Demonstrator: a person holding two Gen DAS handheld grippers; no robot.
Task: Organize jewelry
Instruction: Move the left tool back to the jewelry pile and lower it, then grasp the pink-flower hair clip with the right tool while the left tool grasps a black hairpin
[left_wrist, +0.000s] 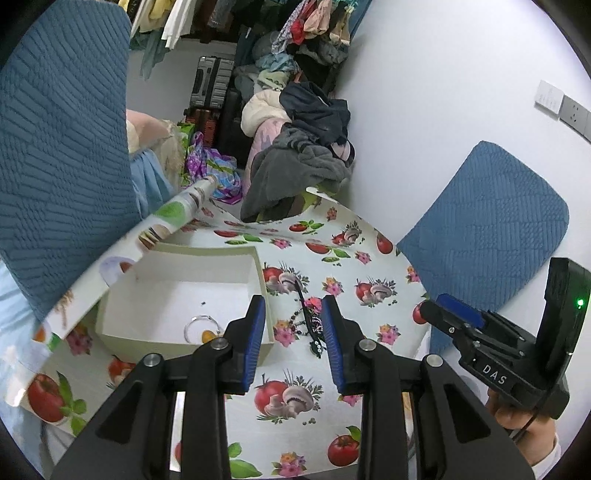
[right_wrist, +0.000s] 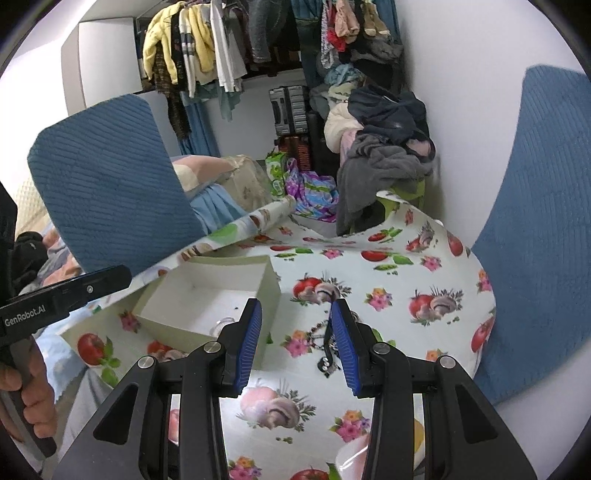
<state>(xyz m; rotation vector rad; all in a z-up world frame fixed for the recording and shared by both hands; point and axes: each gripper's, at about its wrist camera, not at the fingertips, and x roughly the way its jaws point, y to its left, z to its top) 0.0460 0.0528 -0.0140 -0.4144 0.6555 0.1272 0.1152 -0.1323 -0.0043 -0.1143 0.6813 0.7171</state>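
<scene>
A white open box (left_wrist: 184, 338) stands on the fruit-print tablecloth (left_wrist: 288, 402), with a silver ring-shaped piece (left_wrist: 199, 325) and a small orange bit inside. A dark beaded jewelry piece (left_wrist: 312, 326) lies on the cloth just right of the box. My left gripper (left_wrist: 293, 306) hovers open above the gap between box and jewelry, nothing between its blue pads. In the right wrist view the box (right_wrist: 269, 291) sits left and the jewelry (right_wrist: 325, 347) lies by the right pad; my right gripper (right_wrist: 295, 308) is open and empty too.
Blue chair backs (left_wrist: 62, 147) (left_wrist: 484, 221) flank the table. The cloth's far edge is rolled up (left_wrist: 177, 214), with a clothes pile (left_wrist: 303, 155) and suitcases behind. The right gripper's body (left_wrist: 498, 347) shows at the right, the left one (right_wrist: 55, 299) at the left, each in a hand.
</scene>
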